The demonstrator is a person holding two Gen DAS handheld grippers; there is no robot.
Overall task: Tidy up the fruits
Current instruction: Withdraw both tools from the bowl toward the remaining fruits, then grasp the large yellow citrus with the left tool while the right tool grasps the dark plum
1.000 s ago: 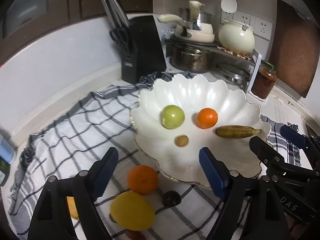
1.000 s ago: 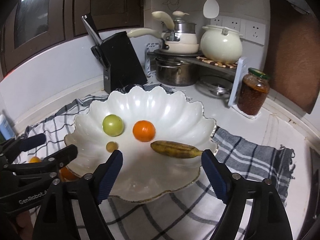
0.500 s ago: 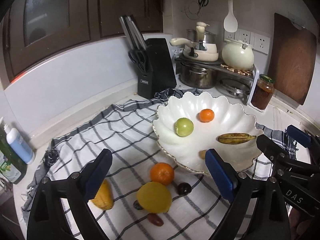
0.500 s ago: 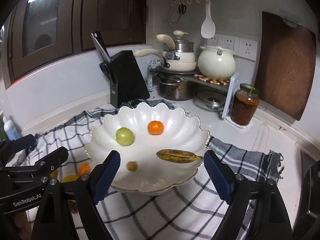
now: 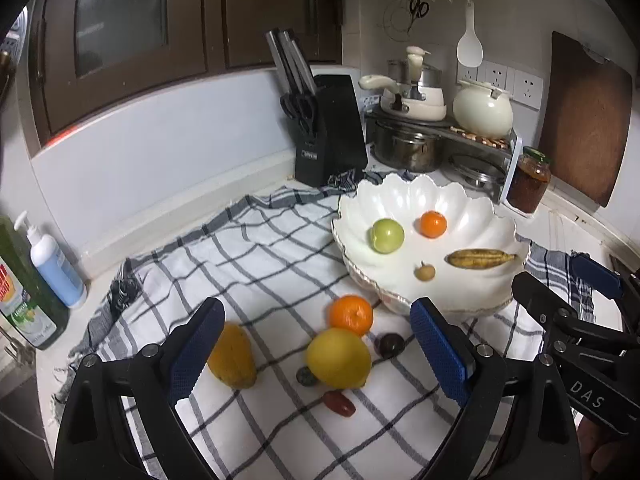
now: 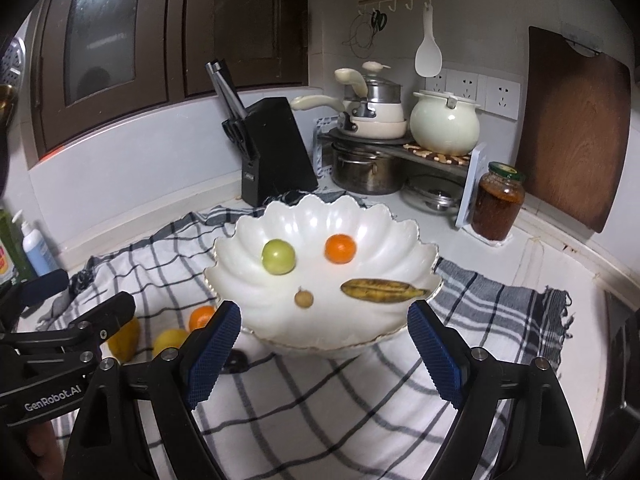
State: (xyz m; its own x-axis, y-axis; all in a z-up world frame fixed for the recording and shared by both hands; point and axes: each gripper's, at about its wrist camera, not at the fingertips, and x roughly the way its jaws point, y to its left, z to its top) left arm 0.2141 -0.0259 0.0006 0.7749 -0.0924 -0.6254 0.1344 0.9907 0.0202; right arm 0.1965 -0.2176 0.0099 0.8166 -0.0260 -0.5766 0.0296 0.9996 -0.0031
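A white scalloped bowl [image 5: 472,208] [image 6: 384,224] sits on a checked cloth and holds a green apple [image 5: 387,235] [image 6: 278,257], a small orange [image 5: 433,224] [image 6: 340,249], a spotted banana [image 5: 480,259] [image 6: 382,290] and a small brown fruit [image 5: 424,271] [image 6: 304,298]. On the cloth before the bowl lie an orange [image 5: 351,315], a lemon [image 5: 338,358], a mango [image 5: 232,356], a dark plum [image 5: 389,345] and a red date [image 5: 339,403]. My left gripper [image 5: 320,348] is open and empty above these loose fruits. My right gripper [image 6: 325,350] is open and empty before the bowl.
A black knife block [image 5: 330,128] stands behind the cloth. Pots and a white kettle sit on a rack [image 5: 444,132]. A sauce jar [image 5: 530,180] and a wooden board [image 5: 584,120] are at the right. Soap bottles [image 5: 52,264] stand at the left.
Both grippers have pulled back and risen from the bowl, so more of the cloth and the loose fruits show. Both stayed open. No fruit moved.
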